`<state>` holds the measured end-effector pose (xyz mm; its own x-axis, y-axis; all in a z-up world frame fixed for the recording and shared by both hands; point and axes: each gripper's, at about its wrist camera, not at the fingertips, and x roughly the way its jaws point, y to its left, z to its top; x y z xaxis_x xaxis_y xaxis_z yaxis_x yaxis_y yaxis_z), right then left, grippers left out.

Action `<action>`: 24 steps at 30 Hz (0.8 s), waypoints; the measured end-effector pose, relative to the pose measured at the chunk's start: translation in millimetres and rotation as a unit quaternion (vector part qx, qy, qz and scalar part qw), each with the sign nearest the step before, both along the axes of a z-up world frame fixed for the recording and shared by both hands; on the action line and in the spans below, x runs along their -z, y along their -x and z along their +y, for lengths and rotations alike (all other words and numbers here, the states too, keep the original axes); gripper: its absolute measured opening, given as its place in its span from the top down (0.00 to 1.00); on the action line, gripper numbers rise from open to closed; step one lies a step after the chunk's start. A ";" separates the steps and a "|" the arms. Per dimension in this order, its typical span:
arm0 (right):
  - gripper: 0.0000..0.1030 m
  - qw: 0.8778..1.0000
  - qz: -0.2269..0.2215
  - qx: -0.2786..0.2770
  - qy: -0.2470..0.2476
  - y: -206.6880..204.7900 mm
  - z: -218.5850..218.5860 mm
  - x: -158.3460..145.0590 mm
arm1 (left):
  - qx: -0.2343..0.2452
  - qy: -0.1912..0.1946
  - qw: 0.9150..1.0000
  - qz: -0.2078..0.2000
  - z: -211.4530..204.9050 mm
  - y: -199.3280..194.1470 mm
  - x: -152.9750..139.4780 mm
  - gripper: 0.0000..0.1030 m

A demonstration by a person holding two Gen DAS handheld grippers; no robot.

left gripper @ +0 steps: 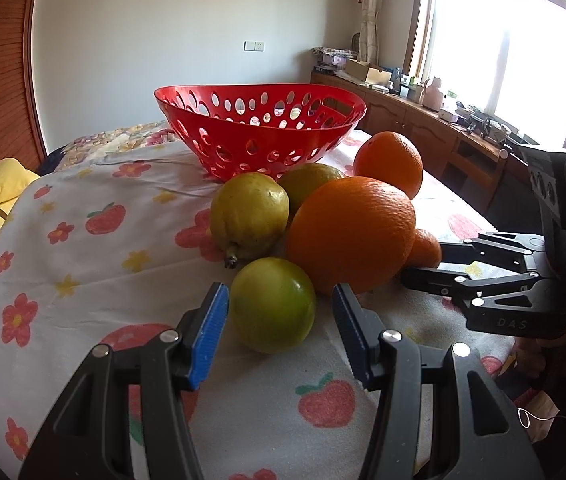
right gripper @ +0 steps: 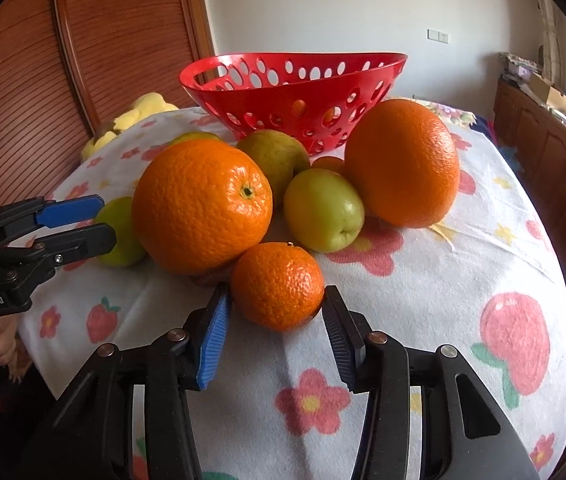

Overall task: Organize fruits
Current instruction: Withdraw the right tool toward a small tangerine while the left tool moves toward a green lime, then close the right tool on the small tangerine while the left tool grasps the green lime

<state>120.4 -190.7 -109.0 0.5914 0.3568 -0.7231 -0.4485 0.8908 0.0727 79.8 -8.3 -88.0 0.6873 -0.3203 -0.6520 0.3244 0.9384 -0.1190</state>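
My left tongs stand open around the green fruit; my right tongs open around the small mandarin, both before the red basket.

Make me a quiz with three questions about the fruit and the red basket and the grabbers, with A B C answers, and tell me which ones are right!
1. Where is the red basket?
A. Behind the pile of fruit
B. On the floor
C. Held in a gripper

2. How many big oranges show in the right wrist view?
A. None
B. Two
C. Five

3. How is the right gripper with the small tangerine?
A. Open, one finger at each side of it
C. Lifting it above the basket
B. Shut and far away from it

Answers:
1 A: the basket stands on the flowered cloth beyond the fruit.
2 B: one big orange is in front and a second orange is nearer the basket.
3 A: the blue pads sit either side of the tangerine, which rests on the cloth.
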 end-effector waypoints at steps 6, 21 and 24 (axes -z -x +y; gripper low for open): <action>0.55 1.000 -0.003 0.011 -0.005 4.9 -13.3 -1.7 | 0.001 -0.003 1.000 0.008 -3.6 -3.6 4.0 0.46; 0.55 1.000 -0.011 0.023 0.001 11.0 -22.9 -5.0 | 0.008 -0.003 1.000 0.022 -8.4 -11.4 13.7 0.51; 0.55 1.000 -0.010 0.024 -0.001 10.9 -23.0 -4.9 | 0.009 -0.002 1.000 0.021 -7.6 -10.6 13.9 0.51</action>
<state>109.5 -213.7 -104.1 0.6219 0.3287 -0.7108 -0.4070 0.9111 0.0652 90.5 -16.0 -101.8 0.6533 -0.3305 -0.6812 0.3368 0.9326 -0.1295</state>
